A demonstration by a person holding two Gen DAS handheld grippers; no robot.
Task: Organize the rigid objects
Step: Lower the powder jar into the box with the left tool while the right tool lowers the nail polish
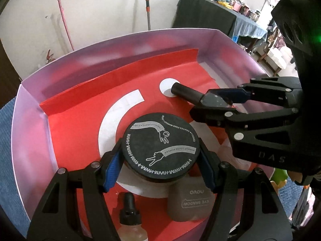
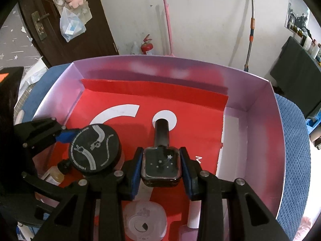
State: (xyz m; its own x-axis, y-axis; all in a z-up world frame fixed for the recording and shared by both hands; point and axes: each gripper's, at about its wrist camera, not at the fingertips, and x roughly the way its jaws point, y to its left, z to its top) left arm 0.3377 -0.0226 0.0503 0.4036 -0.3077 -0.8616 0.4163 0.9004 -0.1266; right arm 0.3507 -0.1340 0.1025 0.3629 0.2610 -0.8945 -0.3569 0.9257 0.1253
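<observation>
**A:** While both tools hang over the box (image 1: 30, 108), which one has the shorter way down? Start on the left.

**B:** The left tool (image 1: 160, 168) is pinching the round black powder jar (image 1: 160, 146) across its width, blue pads on either flank of the lid. Just beneath and behind its tips lie a dropper bottle (image 1: 131, 214) and a grey eye-shadow case (image 1: 190, 202), so straight below is taken.

**A:** So where can the jar go?

**B:** Forward of that tool, I'd say. The red liner (image 1: 80, 108) shows bare there, out to the far wall.

**A:** And the right one?

**B:** The right tool (image 2: 161, 168) is closed on a dark square bottle (image 2: 161, 165), pads on its two sides. The bottle's long axis runs dead ahead of the tool, cap (image 2: 161, 129) leading and tilted down over the white dot (image 2: 170, 117). I can't tell whether the cap touches.

**A:** How do the two stand to each other?

**B:** The jar sits just to the left of the right tool, near but apart. Bare floor lies ahead and to that tool's right, so moving apart looks safest.
</observation>
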